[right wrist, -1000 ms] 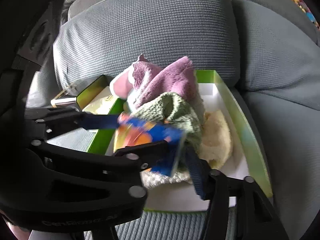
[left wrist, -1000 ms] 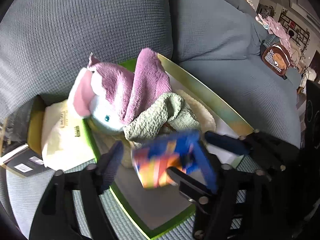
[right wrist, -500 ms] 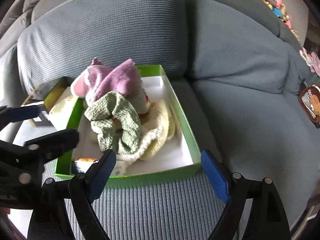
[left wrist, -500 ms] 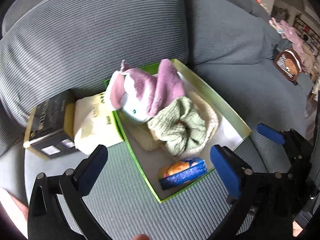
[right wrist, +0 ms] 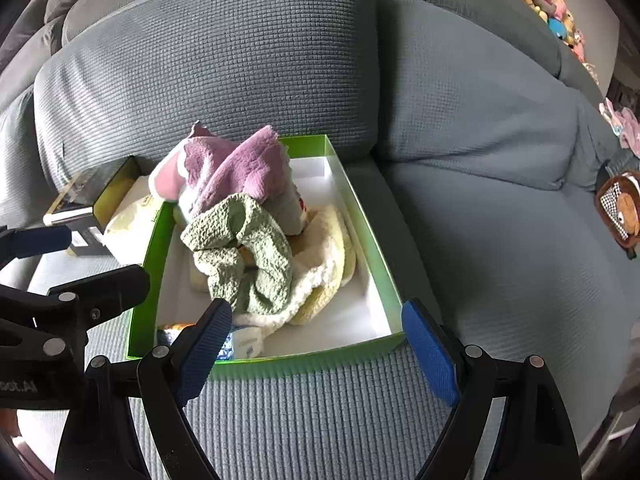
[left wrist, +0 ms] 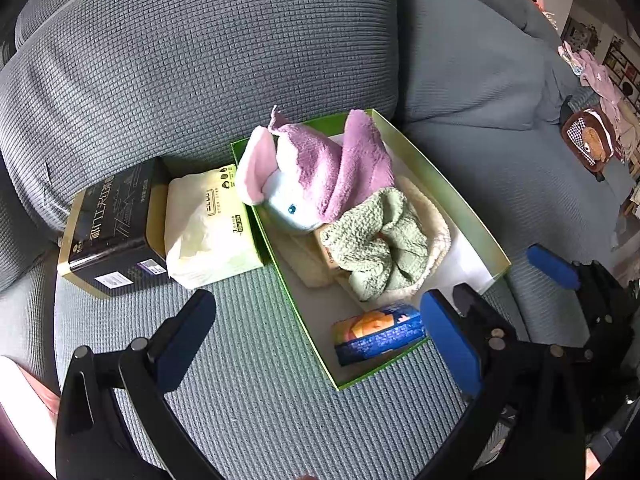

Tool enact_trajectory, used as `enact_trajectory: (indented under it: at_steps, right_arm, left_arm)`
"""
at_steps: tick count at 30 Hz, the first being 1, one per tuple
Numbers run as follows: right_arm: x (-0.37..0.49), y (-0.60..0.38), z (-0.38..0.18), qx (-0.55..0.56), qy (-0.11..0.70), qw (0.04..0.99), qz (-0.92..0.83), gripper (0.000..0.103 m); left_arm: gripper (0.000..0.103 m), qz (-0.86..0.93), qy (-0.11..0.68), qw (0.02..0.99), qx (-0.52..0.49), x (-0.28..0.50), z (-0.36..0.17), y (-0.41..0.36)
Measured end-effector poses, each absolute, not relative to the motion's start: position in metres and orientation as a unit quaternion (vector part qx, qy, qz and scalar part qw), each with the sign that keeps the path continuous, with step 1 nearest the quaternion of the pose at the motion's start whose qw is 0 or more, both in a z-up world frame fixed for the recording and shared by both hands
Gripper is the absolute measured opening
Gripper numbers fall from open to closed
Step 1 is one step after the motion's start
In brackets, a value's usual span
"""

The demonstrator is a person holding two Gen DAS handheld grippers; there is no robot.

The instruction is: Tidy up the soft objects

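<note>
The blue pack (left wrist: 378, 334) now lies in the green box (left wrist: 460, 200), at its near corner, released; both grippers, left (left wrist: 320, 340) and right (right wrist: 316, 344), have drawn back, spread apart and empty; that item looks stowed.

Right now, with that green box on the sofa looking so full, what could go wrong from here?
Three things, as guesses:
1. The plush toy and purple cloth stand well above the green box rim, so they might topple out.
2. The blue packet lies in the near corner, where a nudge might tip it over the rim.
3. The box rests on a soft sofa seat, so pressing beside it might tilt it.
</note>
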State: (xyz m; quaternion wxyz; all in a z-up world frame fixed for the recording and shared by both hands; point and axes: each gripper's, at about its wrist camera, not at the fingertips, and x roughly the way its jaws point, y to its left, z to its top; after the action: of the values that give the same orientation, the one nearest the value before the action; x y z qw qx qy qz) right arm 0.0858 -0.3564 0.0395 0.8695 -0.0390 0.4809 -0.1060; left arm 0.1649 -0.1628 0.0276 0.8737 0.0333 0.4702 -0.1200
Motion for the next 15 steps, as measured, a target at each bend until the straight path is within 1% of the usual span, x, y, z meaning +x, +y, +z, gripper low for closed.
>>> enact_trajectory:
  at_steps: [15]
  right_arm:
    - [0.0895, -0.3576, 0.0447, -0.037, 0.477, 0.870, -0.114, 0.087]
  left_arm:
    - [0.102, -0.125, 0.474, 0.871, 0.029, 0.1711, 0.0222, -0.1634]
